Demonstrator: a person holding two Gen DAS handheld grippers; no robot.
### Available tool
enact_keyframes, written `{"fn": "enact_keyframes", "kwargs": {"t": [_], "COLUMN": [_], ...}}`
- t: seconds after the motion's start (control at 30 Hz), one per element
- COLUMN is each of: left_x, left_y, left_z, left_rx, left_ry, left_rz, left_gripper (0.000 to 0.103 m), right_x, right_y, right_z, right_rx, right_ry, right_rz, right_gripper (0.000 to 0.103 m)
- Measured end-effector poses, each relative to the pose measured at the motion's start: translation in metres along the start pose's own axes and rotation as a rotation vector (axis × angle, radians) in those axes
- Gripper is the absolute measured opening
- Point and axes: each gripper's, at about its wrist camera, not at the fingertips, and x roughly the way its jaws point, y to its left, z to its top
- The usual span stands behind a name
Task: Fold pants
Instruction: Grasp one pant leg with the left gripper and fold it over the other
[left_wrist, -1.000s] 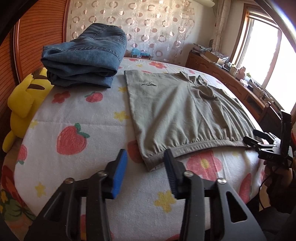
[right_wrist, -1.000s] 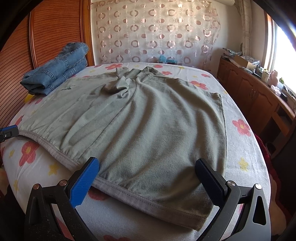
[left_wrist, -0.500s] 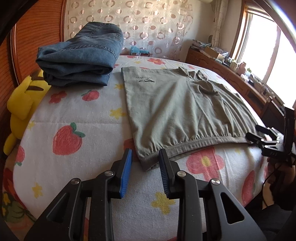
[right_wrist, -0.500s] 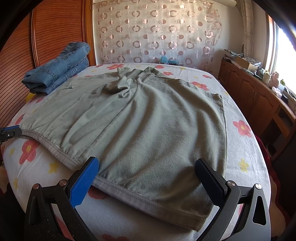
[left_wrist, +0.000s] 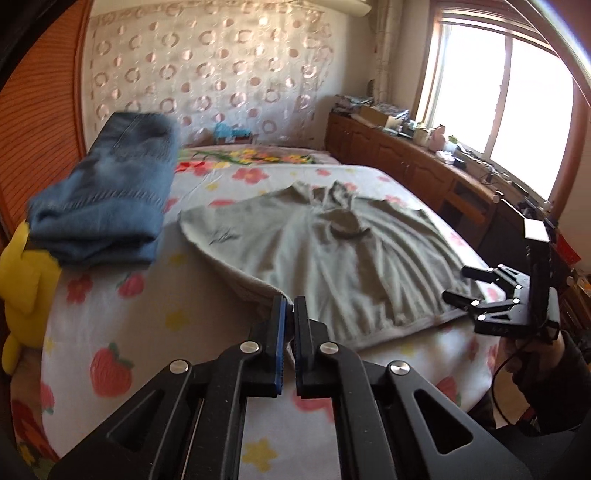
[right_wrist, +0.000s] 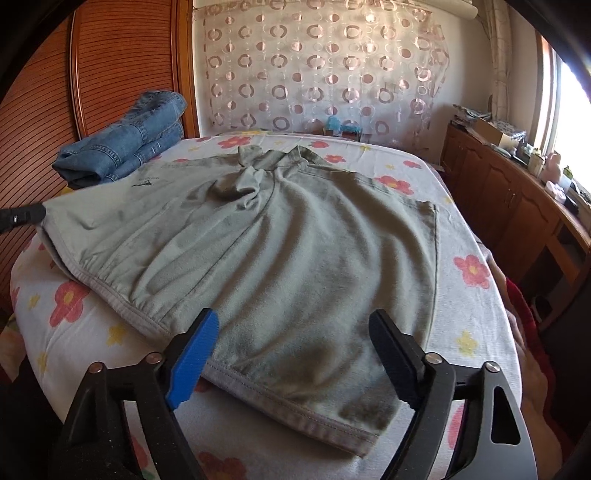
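Grey-green pants lie spread on the flowered bed, waistband toward me; they also show in the right wrist view. My left gripper is shut on the waistband's left corner and holds it lifted off the sheet; its tip shows at the left edge of the right wrist view. My right gripper is open, its fingers over the waistband's right part near the front edge. It also shows in the left wrist view, at the pants' right corner.
Folded blue jeans lie at the bed's far left, also in the right wrist view. A yellow plush toy sits at the left edge. A wooden cabinet runs along the right under the window. A wooden headboard stands at the left.
My left gripper has closed on the waistband's left corner and raised it, pulling the cloth taut. My right gripper has moved forward over the waistband and stays open.
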Motion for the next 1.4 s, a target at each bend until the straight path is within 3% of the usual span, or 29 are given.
{"fn": "enact_keyframes", "kwargs": {"t": [0.23, 0.73, 0.9, 1.03, 1.1, 1.17, 1.23, 1.27, 1.33, 1.4], "left_x": [0.007, 0.031, 0.042, 0.050, 0.050, 0.047, 0.041, 0.040, 0.041, 0.042], "left_y": [-0.045, -0.100, -0.104, -0.104, -0.103, -0.097, -0.089, -0.086, -0.077, -0.067], "left_z": [0.036, 0.092, 0.090, 0.084, 0.082, 0.081, 0.080, 0.079, 0.075, 0.069], "left_rx": [0.093, 0.180, 0.176, 0.174, 0.176, 0.166, 0.150, 0.145, 0.130, 0.117], "left_ry": [-0.028, -0.034, -0.010, 0.013, 0.015, 0.002, -0.020, -0.022, -0.019, -0.011], "left_rz": [-0.106, -0.228, -0.229, -0.185, -0.168, -0.152, -0.145, -0.135, -0.115, -0.104], "left_gripper": [0.005, 0.005, 0.005, 0.005, 0.012, 0.042, 0.054, 0.064, 0.078, 0.080], "right_x": [-0.006, -0.020, -0.022, -0.021, -0.021, -0.022, -0.023, -0.023, -0.023, -0.024], "right_y": [-0.011, -0.039, -0.039, -0.040, -0.042, -0.043, -0.043, -0.042, -0.042, -0.042], "right_z": [-0.004, -0.008, -0.013, -0.012, -0.013, -0.012, -0.012, -0.011, -0.011, -0.011], "right_rx": [0.036, 0.085, 0.095, 0.102, 0.109, 0.114, 0.116, 0.115, 0.114, 0.112], "right_ry": [-0.007, -0.039, -0.038, -0.033, -0.032, -0.032, -0.034, -0.035, -0.038, -0.042], "right_rz": [-0.009, -0.045, -0.046, -0.047, -0.047, -0.047, -0.047, -0.047, -0.048, -0.047], "right_gripper": [0.065, 0.063, 0.063, 0.063, 0.063, 0.063, 0.063, 0.063, 0.063, 0.063]}}
